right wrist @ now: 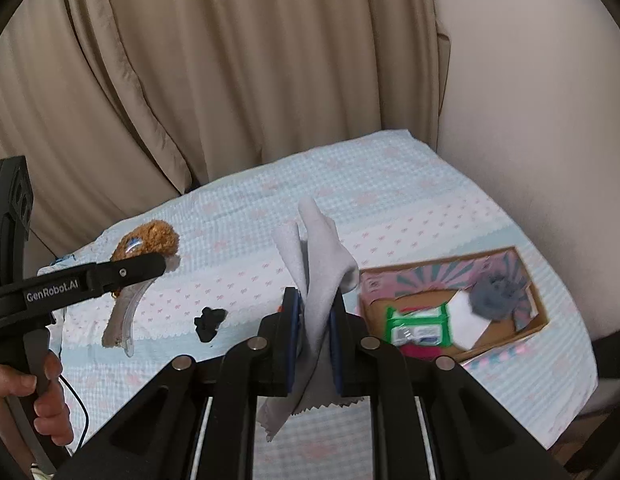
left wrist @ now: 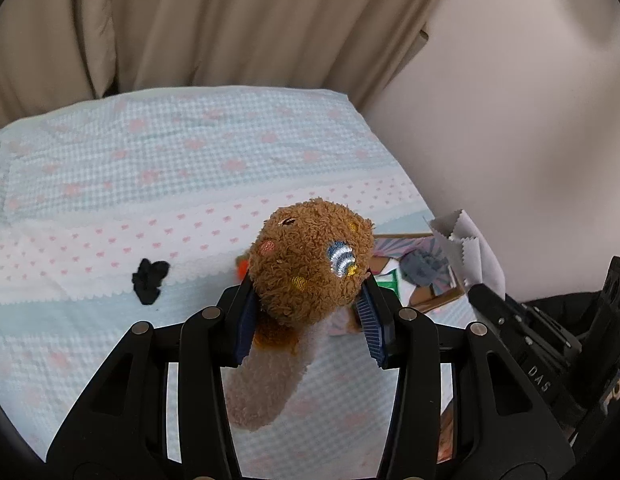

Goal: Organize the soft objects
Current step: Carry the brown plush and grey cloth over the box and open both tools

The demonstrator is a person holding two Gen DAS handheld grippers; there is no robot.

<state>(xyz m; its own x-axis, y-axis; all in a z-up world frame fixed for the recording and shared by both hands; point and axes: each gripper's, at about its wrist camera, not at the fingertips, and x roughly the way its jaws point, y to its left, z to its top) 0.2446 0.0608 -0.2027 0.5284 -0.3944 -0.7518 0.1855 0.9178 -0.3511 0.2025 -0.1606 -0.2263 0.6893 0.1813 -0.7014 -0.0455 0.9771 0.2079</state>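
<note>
My left gripper is shut on a brown plush toy with a beige tail, held above the bed; the toy also shows in the right wrist view. My right gripper is shut on a grey cloth, held above the bed just left of a cardboard box. The cloth also shows in the left wrist view. The box holds a grey fluffy item, a green packet and white paper. A small black soft item lies on the bedsheet, also seen in the right wrist view.
The bed has a blue checked sheet with pink hearts. Beige curtains hang behind it and a pale wall stands at the right. The box also shows in the left wrist view. Something orange peeks from behind the toy.
</note>
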